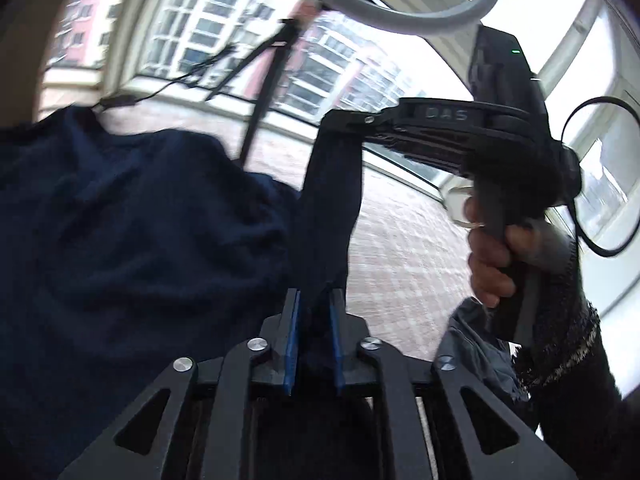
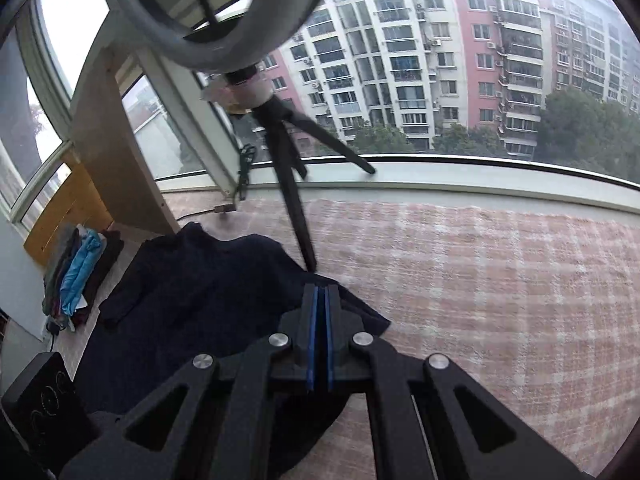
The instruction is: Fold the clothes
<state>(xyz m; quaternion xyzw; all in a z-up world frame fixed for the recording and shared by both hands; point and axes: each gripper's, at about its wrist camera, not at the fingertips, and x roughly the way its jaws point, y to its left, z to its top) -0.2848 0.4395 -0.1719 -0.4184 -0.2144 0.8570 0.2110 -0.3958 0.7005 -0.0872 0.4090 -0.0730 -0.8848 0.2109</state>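
A dark navy garment (image 1: pixel 132 232) hangs in the air and fills the left of the left wrist view. My left gripper (image 1: pixel 314 304) is shut on a strip of it. That strip (image 1: pixel 332 200) runs up to my right gripper (image 1: pixel 348 120), which is shut on its far end. In the right wrist view the right gripper (image 2: pixel 320 300) has its blue pads pressed together over the garment's edge. The rest of the garment (image 2: pixel 192 300) lies spread on the pink checked cloth (image 2: pixel 500 280) below.
A black tripod (image 2: pixel 292 184) with a ring light (image 2: pixel 224 48) stands on the cloth by the window sill. A stack of folded clothes (image 2: pixel 76 276) lies at far left. A black box (image 2: pixel 44 408) sits at lower left. A grey garment (image 1: pixel 476 348) lies under the right hand.
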